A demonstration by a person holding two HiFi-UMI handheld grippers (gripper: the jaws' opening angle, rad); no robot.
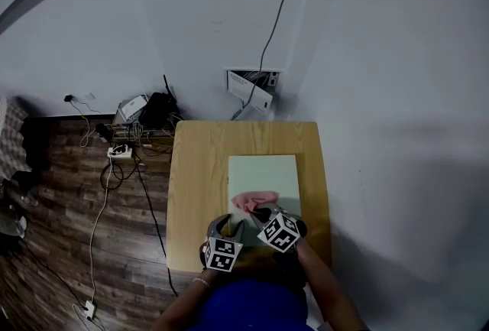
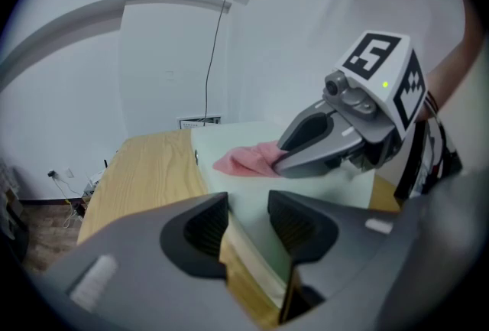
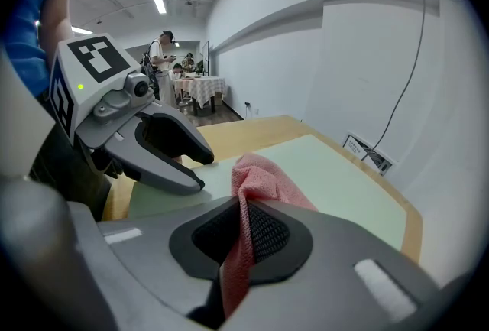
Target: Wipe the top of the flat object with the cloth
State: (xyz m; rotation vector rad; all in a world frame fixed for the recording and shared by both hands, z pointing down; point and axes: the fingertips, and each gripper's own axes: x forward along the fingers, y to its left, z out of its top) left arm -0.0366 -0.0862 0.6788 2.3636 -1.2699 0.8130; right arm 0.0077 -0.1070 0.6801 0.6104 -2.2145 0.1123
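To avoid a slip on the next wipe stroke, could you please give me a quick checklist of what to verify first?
1. Cloth grip: ok; right gripper is shut on the pink cloth.
2. Cloth contact: ok; it lies on the green board.
3. Board steadied: cannot tell; left gripper has its jaws apart astride the board's left edge.
4. Stroke path: ok; nothing lies on the board beyond the cloth.
5. Board seated: ok; flat on the wooden table.
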